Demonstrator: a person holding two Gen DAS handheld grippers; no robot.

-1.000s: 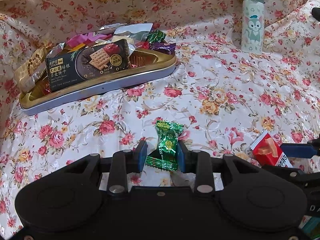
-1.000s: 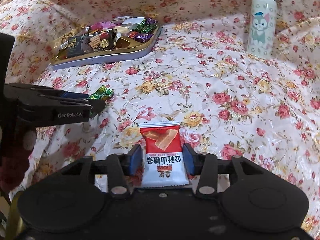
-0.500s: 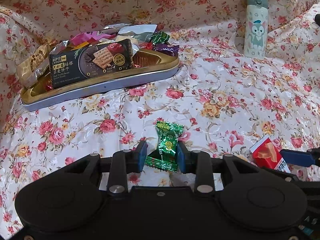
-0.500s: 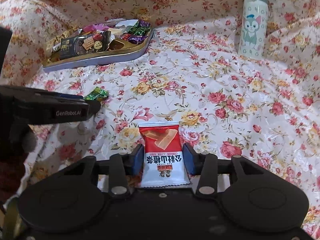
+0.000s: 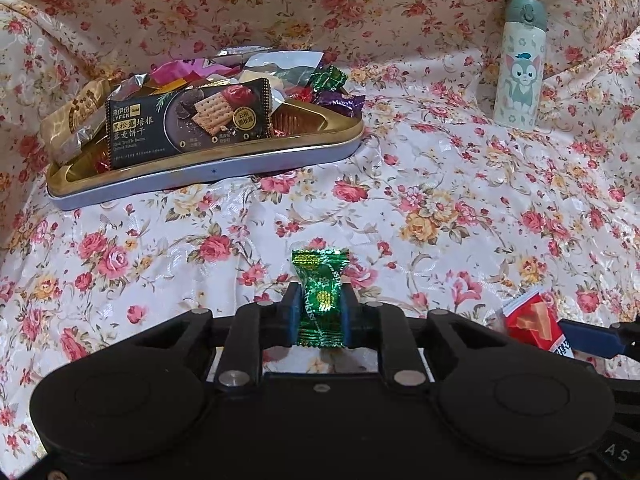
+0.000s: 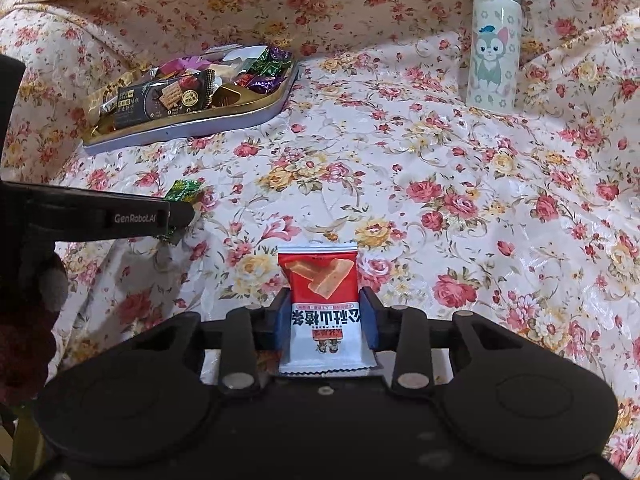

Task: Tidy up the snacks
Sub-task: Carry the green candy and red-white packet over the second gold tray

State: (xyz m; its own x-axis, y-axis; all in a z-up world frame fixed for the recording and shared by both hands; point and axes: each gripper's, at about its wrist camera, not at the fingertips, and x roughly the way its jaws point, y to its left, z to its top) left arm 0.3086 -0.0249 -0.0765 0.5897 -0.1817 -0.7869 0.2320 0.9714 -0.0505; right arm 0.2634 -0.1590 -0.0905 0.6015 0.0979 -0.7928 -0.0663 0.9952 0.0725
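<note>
Our left gripper (image 5: pixel 320 310) pinches the green foil-wrapped candy (image 5: pixel 321 300); right gripper (image 6: pixel 325 314), closing, brackets the red-and-white snack packet (image 6: pixel 322 306). Ahead: gold snack-filled tin tray (image 5: pixel 208 172), cartoon-cat bottle (image 5: pixel 519 68), nothing between.

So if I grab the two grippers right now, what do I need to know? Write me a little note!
Left gripper: jaws just closed, shut on the green candy, low over the flowered cloth.
Right gripper: jaws have just been closing around the red and white snack packet; small gaps remain beside it, so it is not gripped yet.
Tin tray: far left, already full of snacks.
Left to do: grip the packet, then carry both into the tray.
The cat bottle stands far right.
</note>
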